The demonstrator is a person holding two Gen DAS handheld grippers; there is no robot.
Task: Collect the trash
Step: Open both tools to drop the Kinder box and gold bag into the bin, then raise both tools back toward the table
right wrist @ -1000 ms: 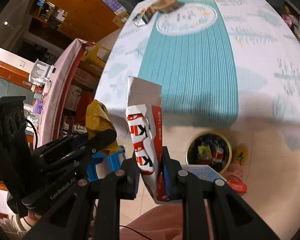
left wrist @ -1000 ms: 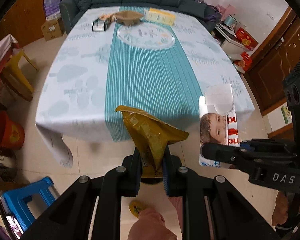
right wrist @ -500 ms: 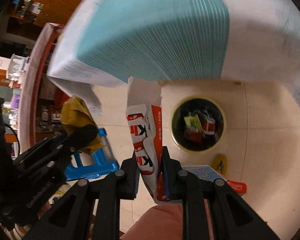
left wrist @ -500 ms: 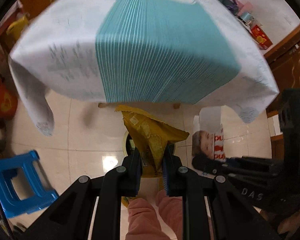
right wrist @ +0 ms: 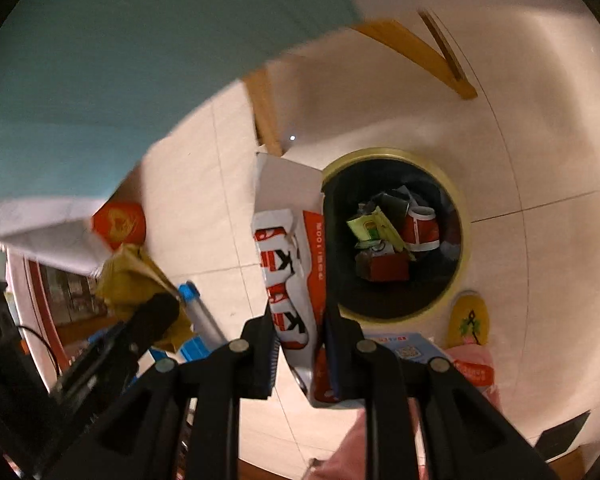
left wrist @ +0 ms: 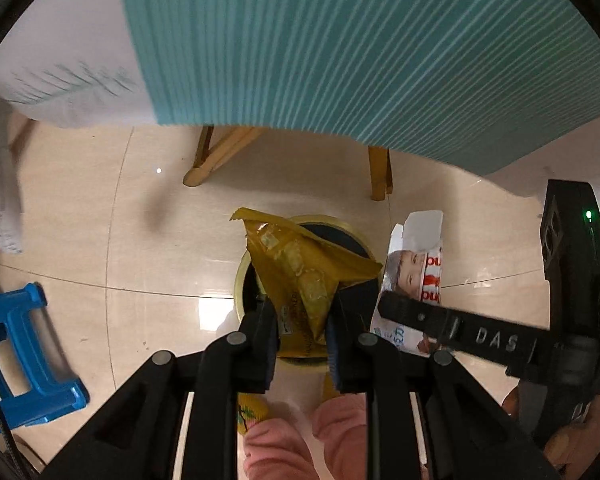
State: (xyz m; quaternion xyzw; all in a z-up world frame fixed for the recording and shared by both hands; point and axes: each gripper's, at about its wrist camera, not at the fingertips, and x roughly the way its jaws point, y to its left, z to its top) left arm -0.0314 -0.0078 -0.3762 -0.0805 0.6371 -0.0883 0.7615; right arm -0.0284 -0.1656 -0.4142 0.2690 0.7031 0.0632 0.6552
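Observation:
My left gripper (left wrist: 302,320) is shut on a crumpled yellow snack bag (left wrist: 300,268) and holds it right above the round yellow-rimmed trash bin (left wrist: 239,280) on the floor. My right gripper (right wrist: 300,328) is shut on an opened red and white Kinder carton (right wrist: 290,248), held just left of the bin (right wrist: 462,240), which holds several wrappers. The carton also shows in the left wrist view (left wrist: 416,264), right of the bin. The yellow bag and the left gripper show at the left of the right wrist view (right wrist: 136,280).
The table's teal and white cloth (left wrist: 340,40) hangs overhead, with wooden legs (left wrist: 216,156) behind the bin. A blue plastic stool (left wrist: 16,348) stands at the left. A red bucket (right wrist: 118,224) sits under the table. The person's yellow slippers (right wrist: 468,320) and pink trousers are below.
Both grippers have dropped from table height to below the table edge and tilted down toward the bin. The yellow bag now hangs over the bin opening. Both grips are unchanged.

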